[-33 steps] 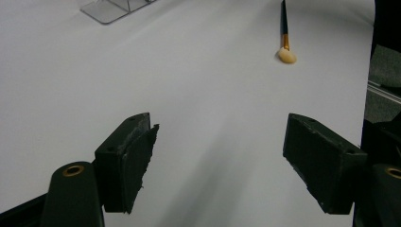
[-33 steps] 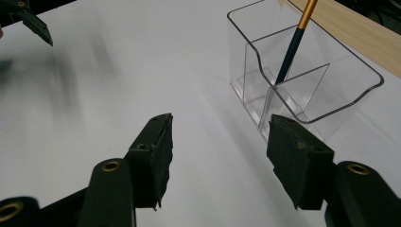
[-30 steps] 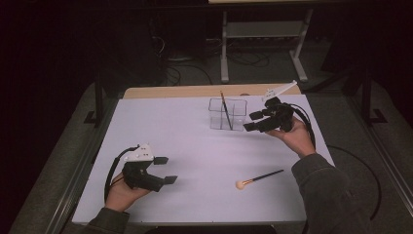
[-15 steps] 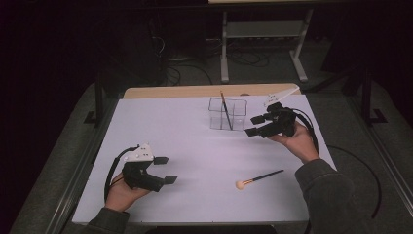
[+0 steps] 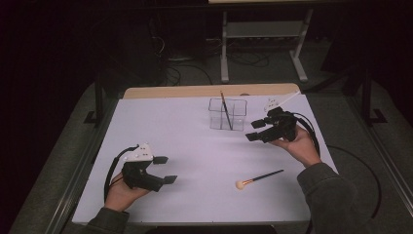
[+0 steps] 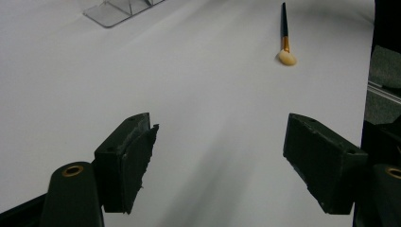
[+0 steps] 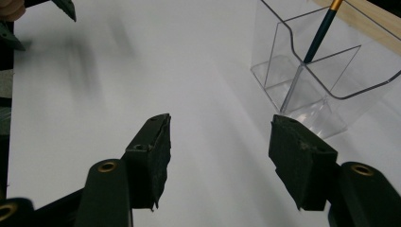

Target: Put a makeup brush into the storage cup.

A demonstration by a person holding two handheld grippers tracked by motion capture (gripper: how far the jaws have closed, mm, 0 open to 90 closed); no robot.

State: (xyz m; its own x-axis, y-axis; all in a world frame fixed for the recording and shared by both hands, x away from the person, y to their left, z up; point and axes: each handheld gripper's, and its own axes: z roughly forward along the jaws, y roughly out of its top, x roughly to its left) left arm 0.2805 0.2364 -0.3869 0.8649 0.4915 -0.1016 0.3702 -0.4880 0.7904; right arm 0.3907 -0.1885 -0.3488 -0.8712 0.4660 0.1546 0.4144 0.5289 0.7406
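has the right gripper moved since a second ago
Yes. The right gripper has come down and toward the person, away from the clear organizer, jaws open and empty.

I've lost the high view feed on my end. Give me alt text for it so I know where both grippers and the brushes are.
On a white table, the right gripper hangs open beside a clear organizer with one dark brush standing in it. A second brush lies flat nearer the person, and the left gripper sits open at the near left.

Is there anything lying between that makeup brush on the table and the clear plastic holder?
No. In the high view, only bare white table lies between the makeup brush and the clear holder.
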